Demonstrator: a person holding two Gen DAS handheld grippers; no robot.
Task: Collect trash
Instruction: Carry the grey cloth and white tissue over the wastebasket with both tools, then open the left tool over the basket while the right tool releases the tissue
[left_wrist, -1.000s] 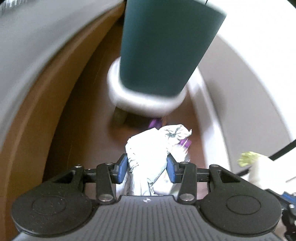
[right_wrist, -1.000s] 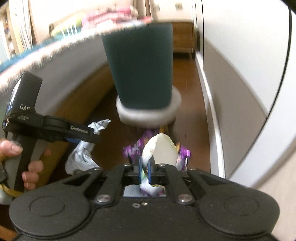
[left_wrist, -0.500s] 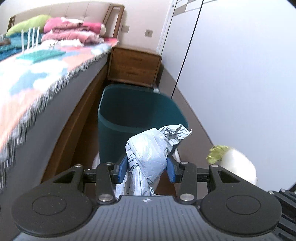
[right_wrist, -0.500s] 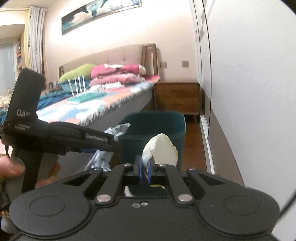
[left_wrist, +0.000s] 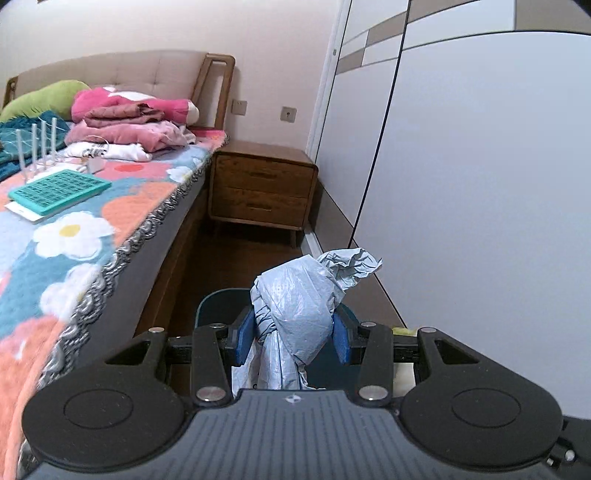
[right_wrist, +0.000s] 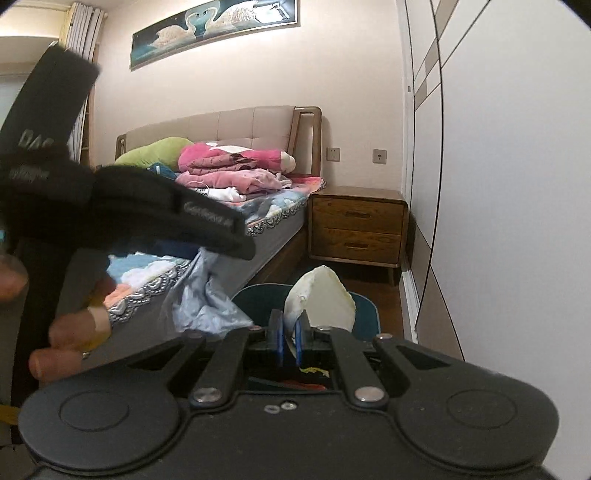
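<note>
A bed under a flowered, fringed cover runs along the left, one two-drawer wooden nightstand past it. One dark teal plastic bin stands on the floor. Left tongs pinch a crumpled pale-blue plastic bag above the bin; right tongs, pressed nearly together, nip a white domed scrap. Lettering on the left tool is too blurred to read.

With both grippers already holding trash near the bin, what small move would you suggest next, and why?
Probably bring the left gripper a little forward and down over the bin, then let go. Its jaws are shut on the crumpled plastic bag, and the bin's open mouth lies right below it. The right gripper, pinching the white wrapper, could follow.
</note>
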